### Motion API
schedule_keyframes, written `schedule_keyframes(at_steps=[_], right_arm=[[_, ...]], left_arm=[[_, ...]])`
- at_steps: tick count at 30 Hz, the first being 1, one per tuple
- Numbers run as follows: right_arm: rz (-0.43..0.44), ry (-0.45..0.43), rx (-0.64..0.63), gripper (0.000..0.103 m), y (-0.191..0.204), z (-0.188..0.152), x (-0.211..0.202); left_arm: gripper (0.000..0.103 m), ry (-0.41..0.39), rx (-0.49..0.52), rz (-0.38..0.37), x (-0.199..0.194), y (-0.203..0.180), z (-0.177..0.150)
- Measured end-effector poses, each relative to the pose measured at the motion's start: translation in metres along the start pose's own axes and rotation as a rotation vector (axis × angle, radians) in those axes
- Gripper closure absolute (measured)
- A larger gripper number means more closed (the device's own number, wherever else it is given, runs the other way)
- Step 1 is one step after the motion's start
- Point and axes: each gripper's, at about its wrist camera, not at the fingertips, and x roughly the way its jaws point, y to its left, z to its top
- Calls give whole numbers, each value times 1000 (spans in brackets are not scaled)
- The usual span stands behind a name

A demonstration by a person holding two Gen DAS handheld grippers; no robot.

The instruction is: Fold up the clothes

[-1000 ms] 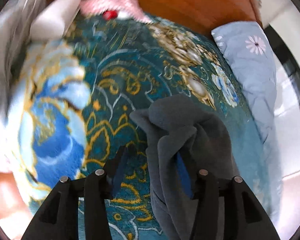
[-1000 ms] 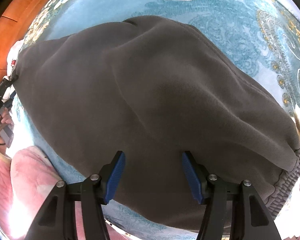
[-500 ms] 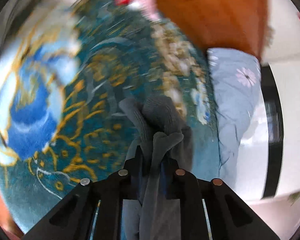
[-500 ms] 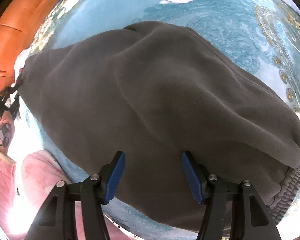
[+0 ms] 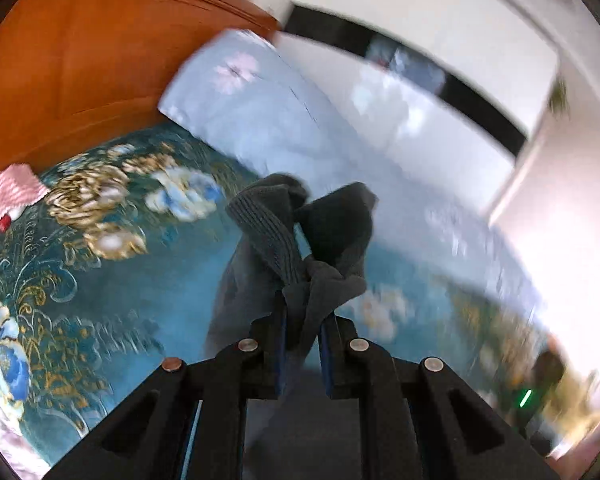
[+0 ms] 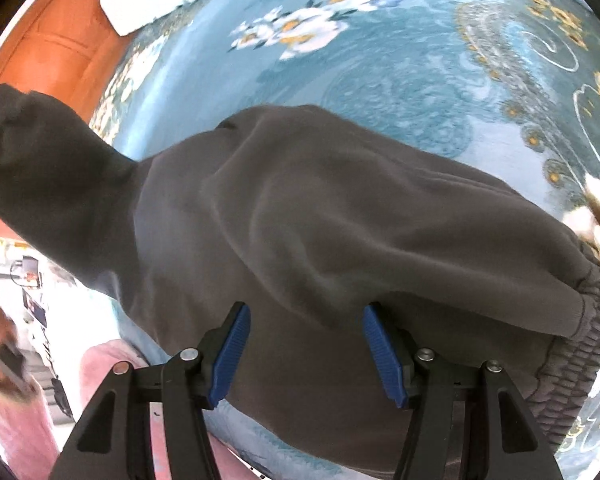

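Bed: a teal floral bedspread (image 6: 380, 80) fills the ground ahead of both grippers.
Grey garment (image 6: 320, 220): spread on the bed directly ahead of and under the right gripper, its ribbed elastic band (image 6: 580, 344) at that gripper's right; one end is lifted off to its left.
Pillow (image 5: 252, 108): pale blue, ahead of the left gripper.
Right gripper (image 6: 306, 354): fingers spread wide above the fabric, holding nothing.
Left gripper (image 5: 303, 344): pressed together, pinching a bunched ribbed end of the garment (image 5: 296, 240).

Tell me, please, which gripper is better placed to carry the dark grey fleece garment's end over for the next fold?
Left. The left gripper has its jaws shut on the dark grey fleece garment, its ribbed cuff end lifted off the bed. The right gripper hangs open above the cloth, holding nothing.
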Motion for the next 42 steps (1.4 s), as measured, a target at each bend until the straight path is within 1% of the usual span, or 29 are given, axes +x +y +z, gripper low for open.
schedule_keyframes(at_steps=[1,2,4,5,8,9,10,11,12,13,15,16,17,18,19,21,22,24,26,27,29,31,32,33,35,37,38,40,42], right_arm=[[7,-7,8,40,-5,1,-3],[12,-12,12,40,3,-6,-3],[18,-22,11,40,16,-26,-11],[21,-29,9,40,19,-39,-7],[34,-47,14,40,15,-47,-11],[40,-51,18,40,2,-49,-19],[47,-55,22,40,-9,-51,-25],[51,-59,26,40,-7,-53,-22],[56,-63,27,40,-9,-58,-22],[59,-66,27,40,-8,-61,-20],[62,-71,25,40,11,-68,-13],[63,-73,23,40,20,-69,-8],[64,-76,21,40,29,-71,-3],[65,-78,20,40,39,-71,2],[69,-79,21,40,51,-63,9],[76,-82,26,40,75,-47,23],[79,-85,31,40,83,-46,28],[100,-91,47,40,90,-44,30],[162,-94,63,40,88,-44,26],[205,-90,58,40,91,-45,26],[291,-81,49,32,97,-47,27],[368,-60,39,32,108,-47,33],[400,-48,34,32,116,-47,37],[416,-50,28,32,123,-44,40],[438,-64,14,32,135,-37,43],[414,-48,1,32,146,-25,53],[401,-40,-6,32,152,-20,58],[360,-17,16,32,157,-11,71],[370,4,90,32,152,-7,83]], left_arm=[[89,43,23,1,9,-15,-14],[89,83,52,6,17,-28,-26],[89,159,119,21,28,-53,-51],[89,197,153,28,34,-65,-63],[89,290,265,72,48,-97,-89],[88,309,307,96,50,-105,-94],[87,321,329,111,51,-109,-97],[85,332,339,120,51,-109,-98],[79,342,339,132,52,-109,-99],[77,352,334,144,53,-109,-99],[65,369,324,171,53,-110,-101],[62,370,323,179,51,-113,-102],[54,370,324,183,48,-115,-103],[42,365,322,173,44,-118,-104],[39,360,325,155,40,-122,-104],[38,352,340,117,34,-130,-104],[38,344,331,98,31,-130,-102],[38,325,296,61,26,-125,-96],[38,306,240,33,22,-115,-89],[38,307,162,48,24,-98,-84],[38,324,-26,110,33,-55,-75],[39,345,-221,170,39,-12,-77],[39,353,-302,189,40,9,-80],[39,364,-360,208,42,27,-85],[39,407,-419,235,48,45,-98],[39,454,-467,259,55,59,-112],[39,470,-512,249,57,67,-117],[39,461,-568,242,56,77,-119],[39,443,-612,245,53,84,-122]])
